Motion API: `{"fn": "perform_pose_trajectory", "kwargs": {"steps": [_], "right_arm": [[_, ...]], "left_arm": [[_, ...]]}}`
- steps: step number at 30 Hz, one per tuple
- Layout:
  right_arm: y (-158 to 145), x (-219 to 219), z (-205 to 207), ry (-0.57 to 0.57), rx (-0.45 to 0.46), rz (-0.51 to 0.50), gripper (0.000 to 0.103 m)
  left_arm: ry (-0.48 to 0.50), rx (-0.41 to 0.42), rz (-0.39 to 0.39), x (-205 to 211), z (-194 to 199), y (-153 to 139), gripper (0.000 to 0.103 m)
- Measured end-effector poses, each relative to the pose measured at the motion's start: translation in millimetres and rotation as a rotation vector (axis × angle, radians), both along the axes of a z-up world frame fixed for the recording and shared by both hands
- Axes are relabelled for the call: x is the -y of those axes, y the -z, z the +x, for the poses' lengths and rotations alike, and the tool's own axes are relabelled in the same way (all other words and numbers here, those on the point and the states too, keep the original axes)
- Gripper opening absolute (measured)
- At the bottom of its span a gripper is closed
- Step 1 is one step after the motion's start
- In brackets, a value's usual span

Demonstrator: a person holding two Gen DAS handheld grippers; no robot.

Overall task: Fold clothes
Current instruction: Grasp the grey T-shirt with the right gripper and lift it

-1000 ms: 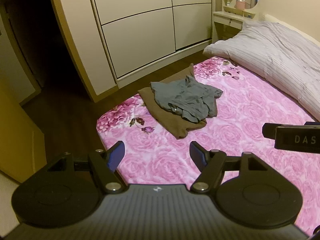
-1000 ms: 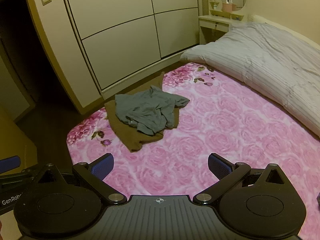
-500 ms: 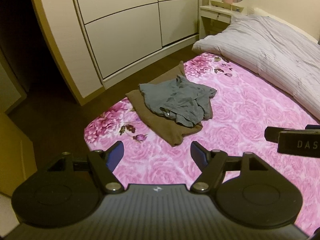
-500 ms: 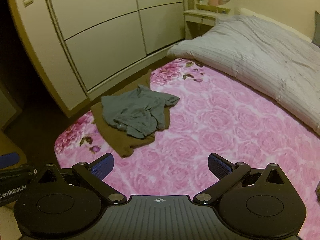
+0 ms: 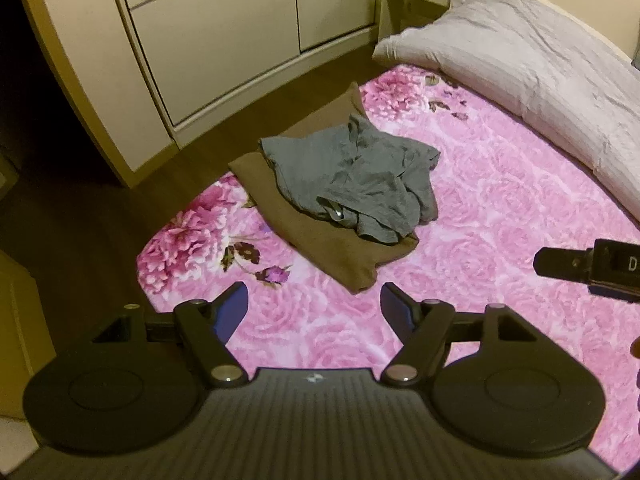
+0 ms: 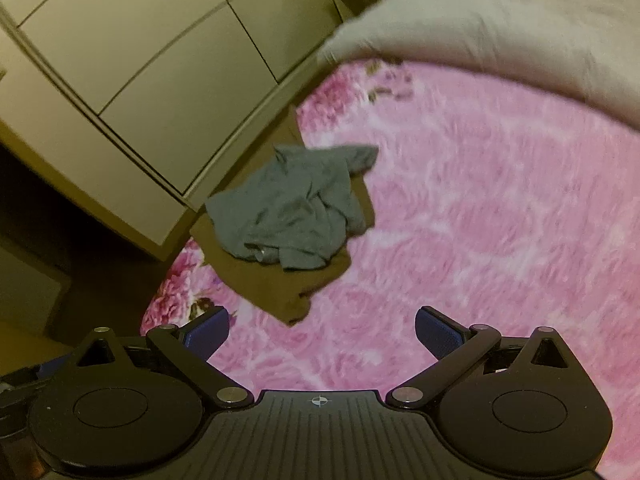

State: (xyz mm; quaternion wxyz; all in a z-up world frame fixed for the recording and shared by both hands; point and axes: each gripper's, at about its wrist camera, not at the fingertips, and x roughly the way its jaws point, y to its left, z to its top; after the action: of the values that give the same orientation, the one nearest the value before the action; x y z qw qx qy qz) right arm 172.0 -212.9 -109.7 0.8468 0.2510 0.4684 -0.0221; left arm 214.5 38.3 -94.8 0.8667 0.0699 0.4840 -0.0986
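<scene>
While both tongs (image 5: 312, 306) (image 6: 322, 330) stay spread and empty, grey shirt (image 5: 352, 182) on brown garment (image 5: 340, 254) nearer, seemingly unmoved.

I have the left claw (image 5: 313, 307) held level, its two blue-padded fingers (image 5: 232, 307) spread wide apart with nothing between them. Its black linkage arms angle outward from the body at the near edge of the view. At the far right of the left wrist view, part of the right claw (image 5: 588, 270) juts in from the side, showing only its dark casing. In its own view I see the right claw (image 6: 322, 330) gaping too, blue pads (image 6: 434, 330) set well apart and gripping nothing. That view is tilted and smeared by blur. Both claws hang in the air, touching nothing.
</scene>
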Motion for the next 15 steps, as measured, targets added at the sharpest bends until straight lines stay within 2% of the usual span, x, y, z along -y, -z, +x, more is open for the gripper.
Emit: {"fn": "perform_pose_trajectory", "kwargs": {"steps": [3, 6, 8, 10, 13, 15], "right_arm": [[18, 3, 23, 0.04, -0.032, 0.039, 0.082], [38, 8, 45, 0.095, -0.062, 0.125, 0.081], [54, 15, 60, 0.157, -0.062, 0.219, 0.08], [71, 22, 72, 0.223, -0.06, 0.33, 0.065], [100, 32, 86, 0.34, -0.077, 0.49, 0.064], [116, 38, 93, 0.407, -0.079, 0.558, 0.063]], "left_arm": [[0.02, -0.027, -0.001, -7, 28, 15, 0.067], [0.036, -0.047, -0.012, -15, 57, 29, 0.067], [0.051, -0.061, -0.024, -19, 76, 39, 0.066], [0.069, -0.071, -0.036, -21, 94, 49, 0.066], [0.104, -0.078, -0.044, -20, 121, 62, 0.065], [0.124, -0.083, -0.049, -20, 138, 71, 0.064]]}}
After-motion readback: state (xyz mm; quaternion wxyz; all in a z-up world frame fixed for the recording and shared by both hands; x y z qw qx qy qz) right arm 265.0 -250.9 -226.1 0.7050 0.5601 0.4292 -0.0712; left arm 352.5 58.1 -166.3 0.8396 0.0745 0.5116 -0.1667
